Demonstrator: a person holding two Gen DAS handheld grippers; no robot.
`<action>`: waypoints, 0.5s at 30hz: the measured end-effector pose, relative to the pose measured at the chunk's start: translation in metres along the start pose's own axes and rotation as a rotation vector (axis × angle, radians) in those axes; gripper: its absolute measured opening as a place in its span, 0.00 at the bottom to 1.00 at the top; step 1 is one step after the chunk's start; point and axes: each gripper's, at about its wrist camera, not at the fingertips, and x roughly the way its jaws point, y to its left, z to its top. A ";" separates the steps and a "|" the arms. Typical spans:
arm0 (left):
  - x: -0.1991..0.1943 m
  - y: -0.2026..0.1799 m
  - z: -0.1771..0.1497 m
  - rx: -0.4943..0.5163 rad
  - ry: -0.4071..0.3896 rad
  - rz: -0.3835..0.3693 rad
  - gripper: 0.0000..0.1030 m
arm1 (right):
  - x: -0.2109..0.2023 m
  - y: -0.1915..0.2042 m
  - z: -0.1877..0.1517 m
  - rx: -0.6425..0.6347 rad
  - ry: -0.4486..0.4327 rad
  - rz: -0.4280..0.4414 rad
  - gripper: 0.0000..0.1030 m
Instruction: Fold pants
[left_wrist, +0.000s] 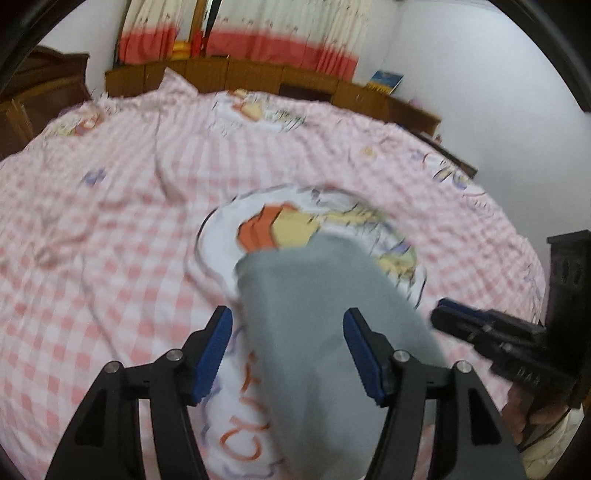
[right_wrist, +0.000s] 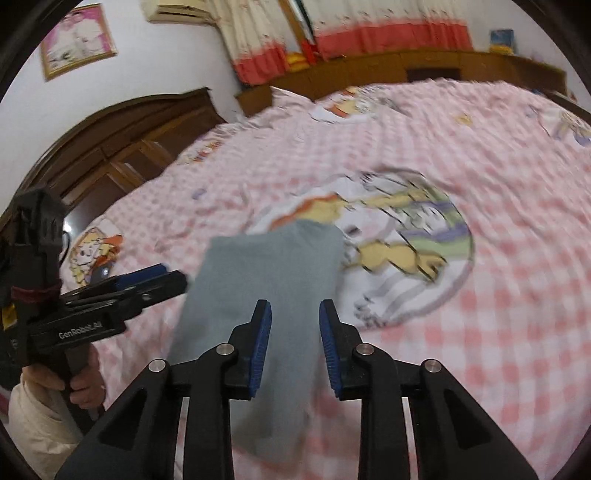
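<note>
Grey pants (right_wrist: 266, 280) lie folded on checked bedspread (right_wrist: 480, 295).

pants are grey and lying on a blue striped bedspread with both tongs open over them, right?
Not quite: the bedspread is pink and white checked, not blue striped, as the right wrist view shows. The rest holds: the pants are grey, with the left tongs and right tongs open.
</note>
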 end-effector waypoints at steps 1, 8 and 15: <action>0.005 -0.003 0.003 0.008 -0.007 -0.002 0.56 | 0.007 0.002 0.001 -0.005 0.013 0.008 0.19; 0.071 0.008 0.005 -0.043 0.081 0.004 0.34 | 0.057 -0.006 -0.011 -0.044 0.068 -0.044 0.13; 0.072 0.015 -0.007 -0.087 0.097 -0.001 0.29 | 0.046 -0.009 -0.006 -0.036 0.085 -0.012 0.12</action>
